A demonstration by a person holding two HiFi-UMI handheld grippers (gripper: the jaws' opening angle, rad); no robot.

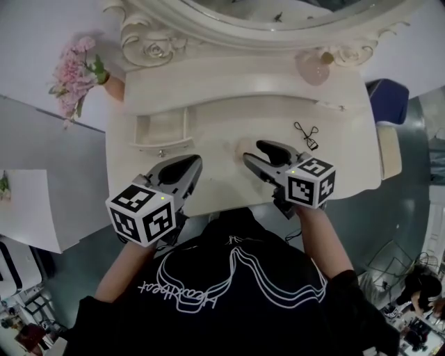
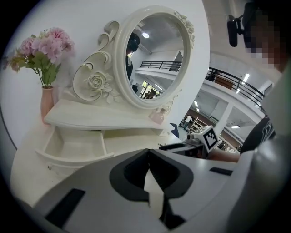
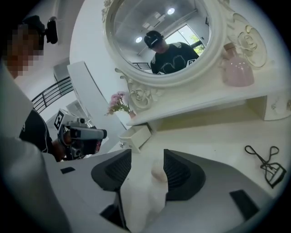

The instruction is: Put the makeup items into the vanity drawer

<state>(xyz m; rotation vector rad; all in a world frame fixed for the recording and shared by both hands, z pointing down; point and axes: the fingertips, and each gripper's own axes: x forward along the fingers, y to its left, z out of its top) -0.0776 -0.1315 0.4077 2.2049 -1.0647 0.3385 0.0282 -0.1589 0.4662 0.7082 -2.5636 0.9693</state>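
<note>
Two tools are showing: left tool (image 1: 195, 164) and right tool (image 1: 252, 152). One pale round item (image 3: 158, 173) is lying between the right tool's jaws, one eyelash curler (image 1: 306, 135) to its right, one open drawer (image 1: 161, 144) ahead of the left tool; one pink bottle (image 1: 314, 69), one flower vase (image 1: 111, 87), one mirror (image 1: 278, 12) beyond both

Open hall; vanity (image 1: 348, 163), balcony railing (image 2: 237, 89)

- My left gripper (image 1: 194, 165) — jaws pressed together — points forward and a little downward.
- My right gripper (image 1: 252, 152) sits level beside it, angled down alike, jaws standing apart.
</note>
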